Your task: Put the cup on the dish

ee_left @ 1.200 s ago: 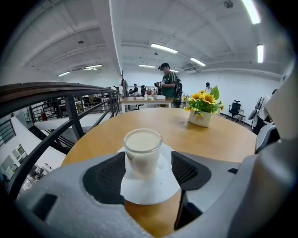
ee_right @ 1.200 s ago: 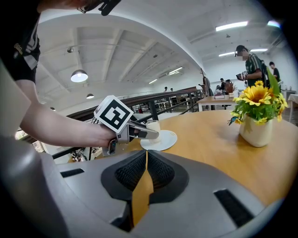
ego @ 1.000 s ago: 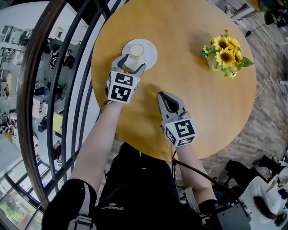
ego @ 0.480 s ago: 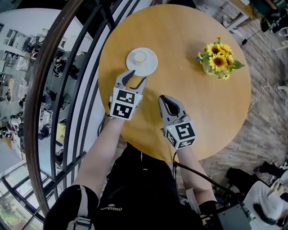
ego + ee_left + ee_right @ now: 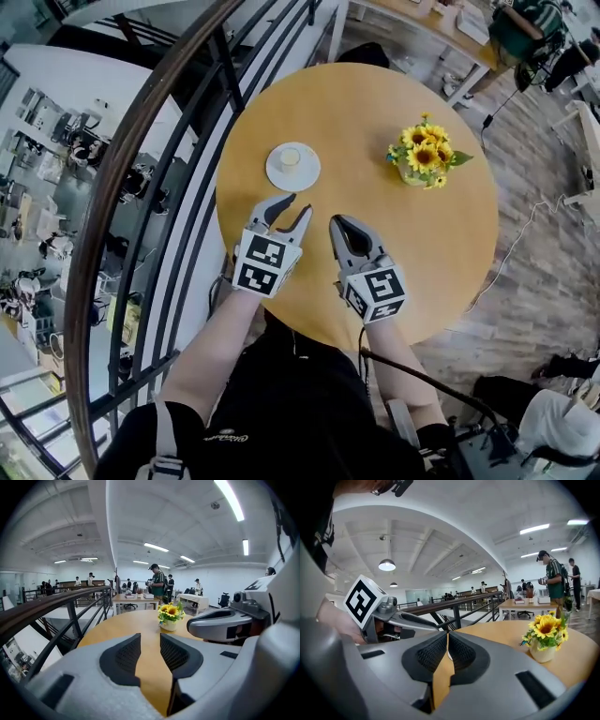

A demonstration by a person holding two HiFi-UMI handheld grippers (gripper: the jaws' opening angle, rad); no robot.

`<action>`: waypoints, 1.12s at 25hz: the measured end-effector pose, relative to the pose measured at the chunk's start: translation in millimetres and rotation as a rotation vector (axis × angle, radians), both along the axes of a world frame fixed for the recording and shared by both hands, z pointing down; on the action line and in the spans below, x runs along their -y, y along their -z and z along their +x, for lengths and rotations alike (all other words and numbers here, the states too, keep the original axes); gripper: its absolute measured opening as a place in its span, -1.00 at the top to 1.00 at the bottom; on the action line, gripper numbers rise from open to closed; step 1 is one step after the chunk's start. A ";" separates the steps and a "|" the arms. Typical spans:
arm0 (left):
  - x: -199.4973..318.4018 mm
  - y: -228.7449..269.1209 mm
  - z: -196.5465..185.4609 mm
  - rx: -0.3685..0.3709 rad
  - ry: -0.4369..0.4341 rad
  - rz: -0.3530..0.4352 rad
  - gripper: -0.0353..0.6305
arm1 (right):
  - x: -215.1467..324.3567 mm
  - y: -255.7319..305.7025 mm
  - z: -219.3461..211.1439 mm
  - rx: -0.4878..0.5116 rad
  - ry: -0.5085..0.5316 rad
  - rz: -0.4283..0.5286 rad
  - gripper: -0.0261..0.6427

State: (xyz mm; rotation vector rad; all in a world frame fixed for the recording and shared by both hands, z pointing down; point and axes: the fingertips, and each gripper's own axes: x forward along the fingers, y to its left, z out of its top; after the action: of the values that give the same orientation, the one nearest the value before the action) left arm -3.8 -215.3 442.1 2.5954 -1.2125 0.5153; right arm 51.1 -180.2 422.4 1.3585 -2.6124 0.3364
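Filling the middle of the head view, the round wooden tabletop (image 5: 375,103) carries everything the task needs, with a dark railing (image 5: 141,187) curving down the left of the frame. Both grippers hover over its near edge at lower centre, side by side and clear of the crockery. The left gripper (image 5: 292,208) points up-frame toward the dish; its jaws are closing, with a gap between the pads and only bare wood showing through it. The right gripper (image 5: 341,225) has its jaws pressed almost together, leaving a thin slit with nothing in it. A small vase of sunflowers (image 5: 424,157) stands at upper right, well apart from the rest. At upper left of centre lies the white dish (image 5: 309,174), and the pale cup (image 5: 290,157) stands upright on its middle. Judging by this, the placing looks complete: the cup rests on the dish, neither gripper touches it, and no step seems left.
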 end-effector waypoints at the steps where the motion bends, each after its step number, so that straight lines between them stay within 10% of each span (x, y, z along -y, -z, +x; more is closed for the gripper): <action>1: -6.1 5.8 -1.3 0.003 0.003 0.012 0.50 | -4.9 6.2 -0.3 0.003 -0.002 0.007 0.89; 28: -41.8 148.3 -1.1 -0.081 -0.024 0.260 0.61 | -39.3 142.3 -12.2 -0.062 0.006 0.278 0.90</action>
State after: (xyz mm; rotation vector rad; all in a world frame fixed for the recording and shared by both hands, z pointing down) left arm -4.8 -173.5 293.7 2.8167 -1.2996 0.2680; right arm 39.0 -140.9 280.1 1.4144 -2.6871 -0.0731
